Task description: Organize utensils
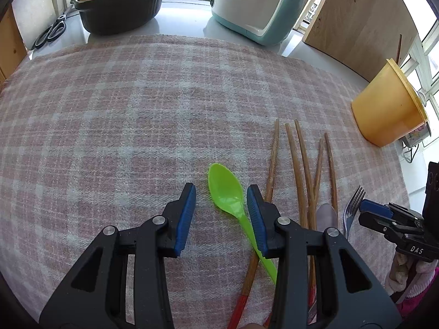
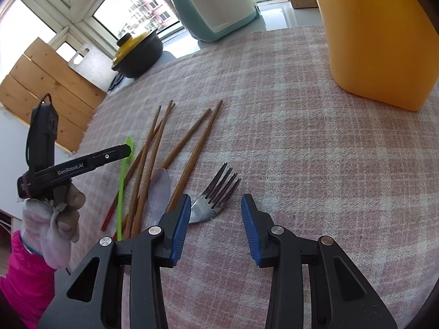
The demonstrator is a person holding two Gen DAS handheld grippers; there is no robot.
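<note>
While spread wide, left tool (image 1: 221,196) low over plaid cloth (image 1: 123,115) on tabletop, jaws apart on either side of green spoon (image 1: 226,189), nothing gripped. Spoon bowl between the blue pads (image 1: 186,213), face up; handle running back under the right-hand pad and crossing a red-tipped chopstick (image 1: 271,170). No contact between pads and spoon discernible.

Right tool (image 2: 216,203) likewise wide open and empty, just above the cloth. Fork (image 2: 216,192) flat, tines pointing away, its head partly behind the left pad (image 2: 181,224).

Chopsticks (image 2: 153,150) loose on the cloth, five counted, fanned and crossing one another, between green spoon and fork. Pale spoon (image 2: 159,189) bowl-up among their lower ends, just beside the fork.

Yellow cup (image 1: 389,104) upright at right edge of the cloth, well apart from the utensils; one thin stick (image 1: 398,48) rising behind its rim, whether inside it not determinable.

Beyond the cloth: dark pot with yellow lid (image 1: 120,2), teal-and-white appliance (image 1: 260,5), scissors (image 1: 50,31) at far left, wooden board (image 1: 362,22) upright at right.

Gloved hand (image 2: 59,219) holding the left tool, pink sleeve below.
</note>
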